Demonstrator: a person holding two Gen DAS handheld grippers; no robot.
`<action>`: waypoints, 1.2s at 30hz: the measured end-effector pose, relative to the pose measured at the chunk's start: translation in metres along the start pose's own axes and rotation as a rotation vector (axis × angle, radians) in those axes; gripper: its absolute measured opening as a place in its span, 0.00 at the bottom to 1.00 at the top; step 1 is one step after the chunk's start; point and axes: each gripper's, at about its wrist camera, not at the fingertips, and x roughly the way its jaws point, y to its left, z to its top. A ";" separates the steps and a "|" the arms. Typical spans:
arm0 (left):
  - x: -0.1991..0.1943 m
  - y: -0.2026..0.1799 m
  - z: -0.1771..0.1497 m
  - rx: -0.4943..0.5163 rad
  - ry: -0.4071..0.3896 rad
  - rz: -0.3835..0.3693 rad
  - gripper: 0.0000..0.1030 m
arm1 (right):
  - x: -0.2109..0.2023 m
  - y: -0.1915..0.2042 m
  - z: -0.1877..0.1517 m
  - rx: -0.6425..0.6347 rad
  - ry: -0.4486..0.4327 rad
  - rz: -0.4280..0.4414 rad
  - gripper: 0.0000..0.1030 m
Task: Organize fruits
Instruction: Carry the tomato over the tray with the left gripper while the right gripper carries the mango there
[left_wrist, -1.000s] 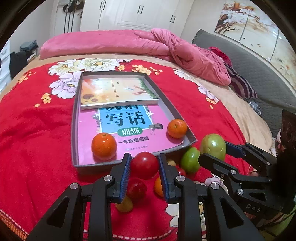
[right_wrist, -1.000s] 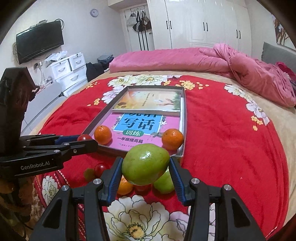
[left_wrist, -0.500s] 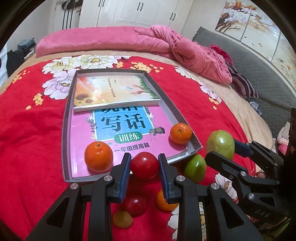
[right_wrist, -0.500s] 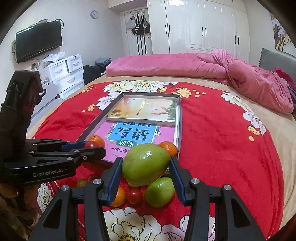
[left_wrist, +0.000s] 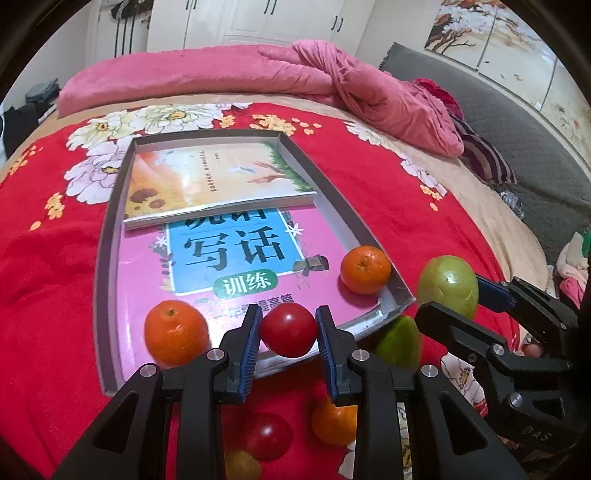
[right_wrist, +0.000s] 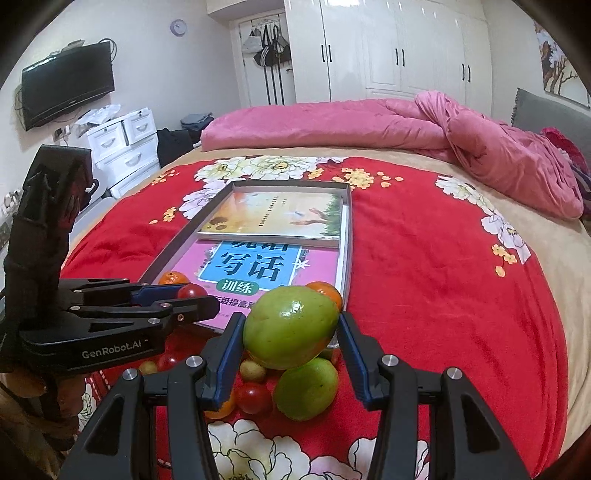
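My left gripper (left_wrist: 289, 330) is shut on a red tomato (left_wrist: 289, 328), held just over the near rim of the grey tray (left_wrist: 110, 236). Two oranges lie in the tray, one at the near left (left_wrist: 175, 332) and one at the near right corner (left_wrist: 365, 269). My right gripper (right_wrist: 291, 332) is shut on a large green mango (right_wrist: 290, 326), held above the loose pile. On the bed below lie another green mango (right_wrist: 306, 387), a red tomato (right_wrist: 253, 397), an orange (left_wrist: 332, 422) and small yellow fruits (right_wrist: 252, 371). In the right wrist view the left gripper (right_wrist: 194, 300) shows from the side.
Two books fill the tray floor: a pink one (left_wrist: 229, 258) and a sunflower one (left_wrist: 214, 184) further back. The tray rests on a red floral blanket (right_wrist: 424, 277). A pink duvet (right_wrist: 351, 122) lies at the far end; white drawers (right_wrist: 125, 147) stand left of the bed.
The left gripper has carried the tomato forward and slightly down, from over the pile to the tray's near rim. The right gripper keeps the mango in almost the same place.
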 end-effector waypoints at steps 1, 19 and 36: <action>0.002 -0.001 0.001 0.004 0.004 -0.002 0.30 | 0.001 0.000 0.000 0.001 0.001 -0.002 0.49; 0.025 0.017 0.005 -0.017 0.093 0.020 0.30 | 0.022 0.012 0.006 -0.088 0.037 -0.007 0.49; 0.025 0.034 0.008 -0.035 0.103 0.047 0.30 | 0.050 0.024 0.014 -0.156 0.085 0.027 0.49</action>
